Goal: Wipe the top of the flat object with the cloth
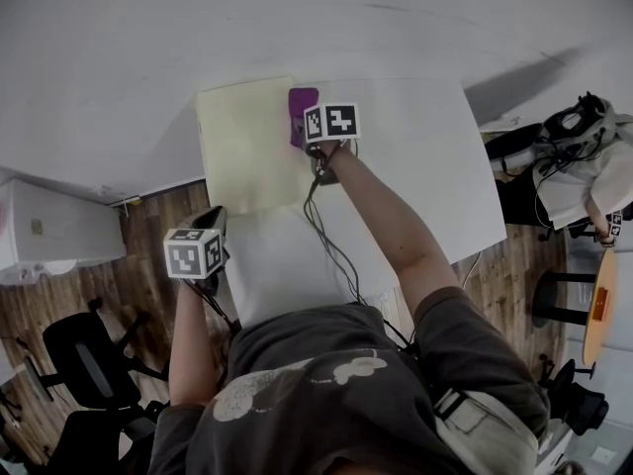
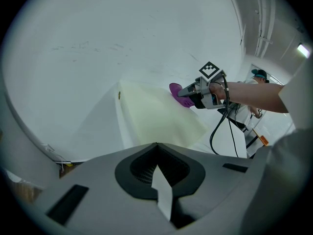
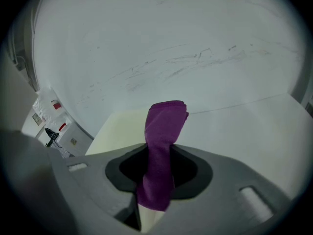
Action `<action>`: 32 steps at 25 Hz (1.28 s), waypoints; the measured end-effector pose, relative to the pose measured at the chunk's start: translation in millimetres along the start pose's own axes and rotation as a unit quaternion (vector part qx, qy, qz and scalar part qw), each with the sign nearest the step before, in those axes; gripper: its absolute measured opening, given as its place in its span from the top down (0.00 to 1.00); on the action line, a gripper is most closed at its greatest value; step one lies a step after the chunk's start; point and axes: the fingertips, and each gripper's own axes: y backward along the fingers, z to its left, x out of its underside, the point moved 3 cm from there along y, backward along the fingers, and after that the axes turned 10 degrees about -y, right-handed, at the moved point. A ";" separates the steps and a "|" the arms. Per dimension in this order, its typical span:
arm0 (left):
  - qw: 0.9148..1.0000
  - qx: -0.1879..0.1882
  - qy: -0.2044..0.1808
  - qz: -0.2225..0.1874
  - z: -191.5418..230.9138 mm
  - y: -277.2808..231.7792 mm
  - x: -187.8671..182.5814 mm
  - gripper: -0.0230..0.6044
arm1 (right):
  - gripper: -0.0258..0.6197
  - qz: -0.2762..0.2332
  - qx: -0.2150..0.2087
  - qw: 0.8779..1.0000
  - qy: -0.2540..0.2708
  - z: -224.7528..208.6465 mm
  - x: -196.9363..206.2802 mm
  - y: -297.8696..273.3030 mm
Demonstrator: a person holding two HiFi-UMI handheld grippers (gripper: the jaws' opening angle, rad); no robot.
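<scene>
Step — wipe starting | right gripper (image 3: 156, 182) pinches purple cloth (image 3: 164, 129) at pale board (image 1: 245, 146) edge | left gripper (image 2: 159, 182) pressed together, empty | next — drag cloth flat across the top

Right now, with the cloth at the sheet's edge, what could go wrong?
The left gripper is off the sheet, so nothing pins it; a wipe may slide it. The right gripper pinches the cloth as a narrow fold, so it may cover little or pull loose.
</scene>
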 end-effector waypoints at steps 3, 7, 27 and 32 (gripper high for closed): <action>1.000 0.000 -0.002 0.001 -0.3 -1.1 0.0 0.96 | 0.78 -0.003 0.005 1.000 -0.006 -3.3 -0.3 1.3; 1.000 0.000 -0.005 0.001 -1.4 -0.2 0.8 0.96 | 0.78 -0.004 0.021 1.000 0.007 1.1 -0.1 7.4; 1.000 0.006 -0.006 -0.004 -3.7 4.6 0.4 0.96 | 0.78 0.036 -0.123 0.987 0.095 156.2 52.0 11.1; 1.000 0.005 -0.005 -0.003 -3.0 2.6 0.5 0.96 | 0.78 0.049 -0.139 0.984 0.104 184.0 72.9 -2.5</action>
